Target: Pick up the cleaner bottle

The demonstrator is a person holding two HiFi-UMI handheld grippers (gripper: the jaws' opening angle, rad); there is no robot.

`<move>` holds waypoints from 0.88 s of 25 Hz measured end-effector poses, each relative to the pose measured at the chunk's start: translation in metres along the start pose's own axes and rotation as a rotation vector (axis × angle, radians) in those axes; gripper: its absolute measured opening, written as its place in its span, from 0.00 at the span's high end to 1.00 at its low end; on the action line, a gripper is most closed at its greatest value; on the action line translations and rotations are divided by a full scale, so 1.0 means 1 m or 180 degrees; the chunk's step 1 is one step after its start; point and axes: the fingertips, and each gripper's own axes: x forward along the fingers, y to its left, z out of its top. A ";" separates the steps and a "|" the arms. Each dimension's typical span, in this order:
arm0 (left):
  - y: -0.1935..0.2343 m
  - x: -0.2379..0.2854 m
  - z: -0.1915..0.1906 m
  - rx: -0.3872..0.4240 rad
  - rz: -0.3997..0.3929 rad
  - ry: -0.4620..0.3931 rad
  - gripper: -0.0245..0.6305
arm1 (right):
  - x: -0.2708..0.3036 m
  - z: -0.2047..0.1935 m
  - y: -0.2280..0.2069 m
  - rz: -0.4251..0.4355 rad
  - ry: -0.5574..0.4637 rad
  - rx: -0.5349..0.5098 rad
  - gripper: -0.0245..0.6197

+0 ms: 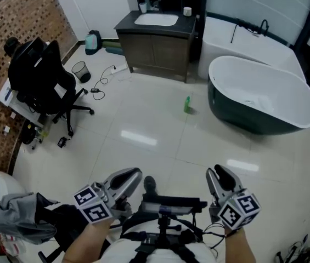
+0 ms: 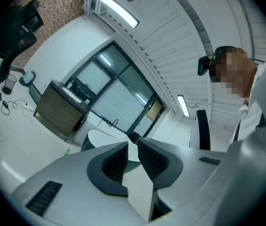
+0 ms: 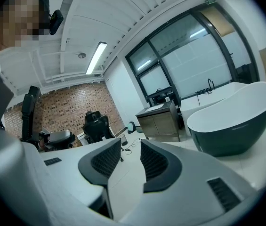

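A small green cleaner bottle stands upright on the pale tiled floor, just left of the bathtub, far ahead of both grippers. It shows as a tiny green speck in the left gripper view and is hidden in the right gripper view. My left gripper is held low at the bottom of the head view; its jaws are shut with nothing between them. Beside it, my right gripper points toward the tub. A narrow empty gap separates its pads.
A dark freestanding bathtub with a white inside fills the right. A dark vanity cabinet with a sink stands at the back. On the left are a black office chair, a wire wastebasket and cables on the floor.
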 end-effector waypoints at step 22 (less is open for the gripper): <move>0.164 -0.004 0.127 0.0244 -0.0245 0.0036 0.89 | 0.151 0.061 0.054 -0.0394 -0.0170 -0.0119 0.76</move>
